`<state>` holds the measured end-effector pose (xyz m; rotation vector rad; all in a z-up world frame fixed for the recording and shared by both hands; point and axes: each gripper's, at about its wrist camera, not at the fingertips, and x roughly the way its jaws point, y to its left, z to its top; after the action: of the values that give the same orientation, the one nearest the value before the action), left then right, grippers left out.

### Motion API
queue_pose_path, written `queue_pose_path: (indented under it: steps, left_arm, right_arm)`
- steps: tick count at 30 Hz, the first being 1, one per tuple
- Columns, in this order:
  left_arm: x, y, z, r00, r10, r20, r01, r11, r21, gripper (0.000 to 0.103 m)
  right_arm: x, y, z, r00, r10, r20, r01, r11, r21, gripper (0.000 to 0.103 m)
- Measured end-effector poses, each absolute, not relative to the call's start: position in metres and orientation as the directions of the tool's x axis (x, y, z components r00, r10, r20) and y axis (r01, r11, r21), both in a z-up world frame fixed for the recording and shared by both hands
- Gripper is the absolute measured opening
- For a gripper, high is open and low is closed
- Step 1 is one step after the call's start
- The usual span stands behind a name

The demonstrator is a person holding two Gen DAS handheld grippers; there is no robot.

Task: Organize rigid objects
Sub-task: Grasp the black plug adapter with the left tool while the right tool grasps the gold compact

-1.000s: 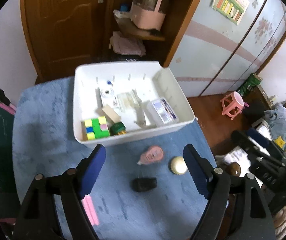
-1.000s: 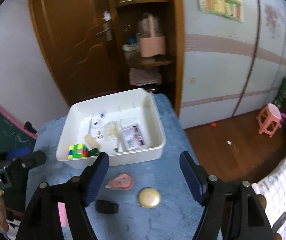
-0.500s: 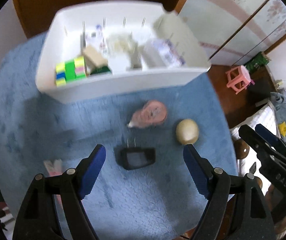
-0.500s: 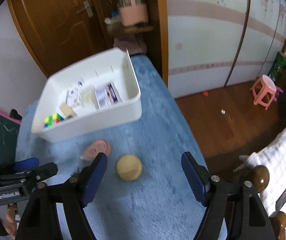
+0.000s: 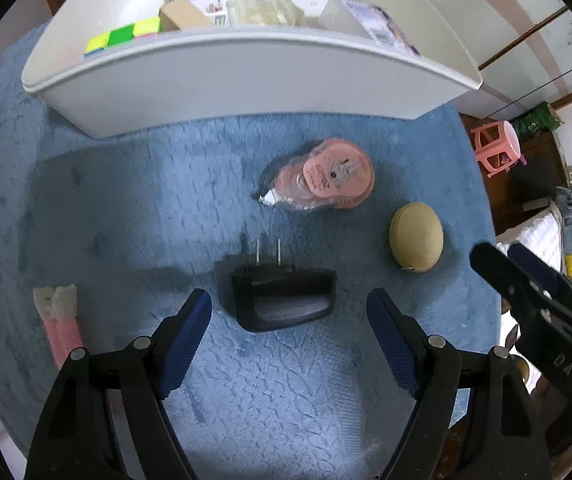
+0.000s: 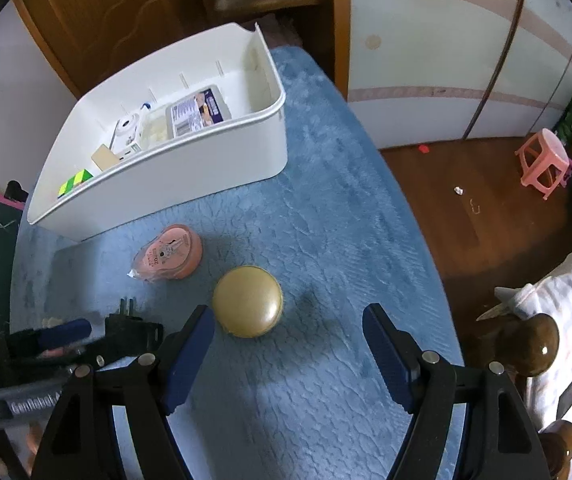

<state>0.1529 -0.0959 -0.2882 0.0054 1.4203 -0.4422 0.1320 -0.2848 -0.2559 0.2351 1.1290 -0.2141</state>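
Blue carpeted surface (image 5: 286, 400) carries a white bin (image 5: 245, 76) at the far side, already holding a colour cube (image 5: 121, 36), a small box and packets. Three things lie loose in front of the bin: a pink tape dispenser (image 5: 326, 180), a round tan case (image 6: 247, 302) and a black plug adapter (image 5: 283, 300), prongs pointing at the bin. A pink item (image 5: 59, 320) lies at the left edge.

Left tool (image 5: 288, 322) is wide open and empty, the adapter between its tips, not touched. Right tool (image 6: 288, 338) is wide open and empty, the case just off its left tip.

Risks: the right tool is off-centre, so closing could nudge the case away; smooth dome may slip. The left tool's pads could catch the prongs. Tools sit close and might collide.
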Motion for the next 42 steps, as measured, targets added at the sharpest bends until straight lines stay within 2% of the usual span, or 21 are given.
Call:
queue_pose_path:
  steps: [18, 27, 30, 33, 42]
  left_arm:
    - [0.159, -0.107, -0.314, 0.094, -0.167, -0.981, 0.284, 0.949, -0.134, 0.082]
    - [0.156, -0.121, -0.315, 0.123, -0.125, -0.984, 0.295, 0.952, -0.084, 0.079]
    - [0.151, -0.126, -0.313, 0.138, -0.113, -0.984, 0.33, 0.942, -0.062, 0.066]
    - [0.148, -0.129, -0.312, 0.143, -0.104, -0.984, 0.352, 0.935, -0.048, 0.066]
    - [0.142, -0.128, -0.298, 0.192, -0.125, -0.973, 0.392, 0.919, -0.041, 0.065]
  right_arm:
    - [0.176, -0.277, -0.311, 0.263, 0.071, -0.962, 0.305, 0.94, 0.153, 0.077]
    - [0.186, -0.258, -0.318, 0.239, -0.028, -0.971, 0.267, 0.963, 0.038, 0.077]
    - [0.187, -0.247, -0.32, 0.229, -0.092, -0.969, 0.238, 0.971, -0.036, 0.071]
    - [0.185, -0.242, -0.318, 0.24, -0.095, -0.966, 0.236, 0.971, -0.037, 0.056]
    - [0.181, -0.241, -0.313, 0.238, -0.082, -0.968, 0.261, 0.965, -0.018, 0.055]
